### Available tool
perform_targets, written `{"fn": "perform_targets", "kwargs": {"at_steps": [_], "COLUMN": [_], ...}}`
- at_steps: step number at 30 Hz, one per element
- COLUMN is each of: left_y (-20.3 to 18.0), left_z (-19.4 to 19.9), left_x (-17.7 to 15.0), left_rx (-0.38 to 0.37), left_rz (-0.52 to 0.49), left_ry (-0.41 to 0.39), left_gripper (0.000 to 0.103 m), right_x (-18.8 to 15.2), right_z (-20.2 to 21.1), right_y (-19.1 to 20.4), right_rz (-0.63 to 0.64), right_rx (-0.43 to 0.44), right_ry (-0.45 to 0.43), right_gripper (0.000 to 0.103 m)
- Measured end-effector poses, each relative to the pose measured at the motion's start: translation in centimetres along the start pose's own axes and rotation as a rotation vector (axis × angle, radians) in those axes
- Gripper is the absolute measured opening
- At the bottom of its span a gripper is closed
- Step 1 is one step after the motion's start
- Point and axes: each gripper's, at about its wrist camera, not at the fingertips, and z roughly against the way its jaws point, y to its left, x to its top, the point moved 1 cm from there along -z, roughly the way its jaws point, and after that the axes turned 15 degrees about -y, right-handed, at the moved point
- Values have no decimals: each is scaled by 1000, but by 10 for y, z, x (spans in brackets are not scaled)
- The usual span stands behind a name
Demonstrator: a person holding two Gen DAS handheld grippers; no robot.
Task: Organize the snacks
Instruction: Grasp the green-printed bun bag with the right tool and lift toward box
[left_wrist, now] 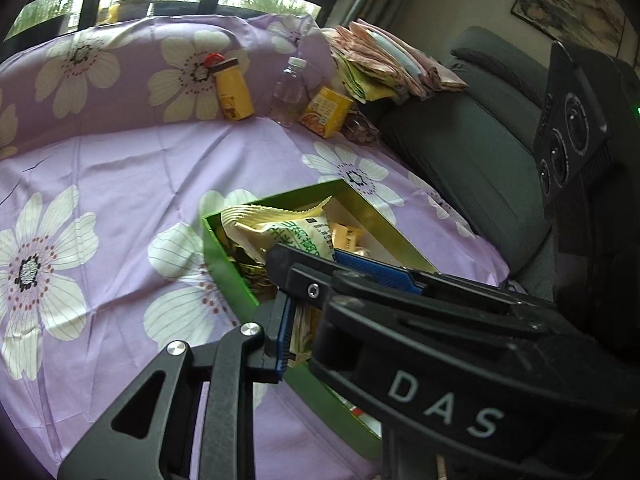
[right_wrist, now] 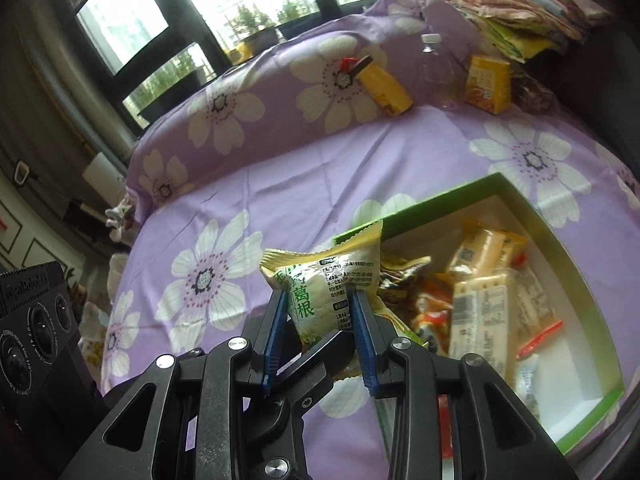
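Observation:
A green box (right_wrist: 560, 236) with a white inside lies on the purple flowered sheet and holds several snack packs (right_wrist: 484, 304). My right gripper (right_wrist: 320, 300) is shut on a pale green and yellow snack packet (right_wrist: 336, 284), held upright at the box's near left corner. In the left wrist view the same box (left_wrist: 224, 264) and packet (left_wrist: 280, 228) show. My left gripper (left_wrist: 316, 280) is at the box's near side, its left finger (left_wrist: 282, 336) outside the wall; the right gripper's black body crosses in front and hides whether it grips anything.
At the back stand a yellow bottle (right_wrist: 384, 88), a clear water bottle (right_wrist: 436, 72) and a yellow carton (right_wrist: 488, 84). Folded cloths (right_wrist: 520, 12) are piled at the back right. A dark sofa (left_wrist: 472, 160) lies right of the sheet. Windows are behind.

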Motion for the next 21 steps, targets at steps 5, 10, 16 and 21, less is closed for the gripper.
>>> {"fn": "perform_targets", "kwargs": {"at_steps": [5,10,16,21], "left_y": [-17,-18,-16,-18], "left_z": [-28,-25,-16,-2], "left_x": [-12,-11,-10,-8], "left_rx": [-19,34,38,47], "left_rz": [-5,-16,5,1], "left_ry": [81,63,61,39], "left_gripper": [44,79,81,82], "right_x": [-7,-5,-5,-3], "right_z": [6,15,25,31], "right_y": [-46,-72,-69,-64], "right_rz": [-109,-198,-187,-173], "right_rx": [-86,-114,-139,-134], "right_ry": [21,7,-20,-36], "right_gripper": [35,45,58,65]}}
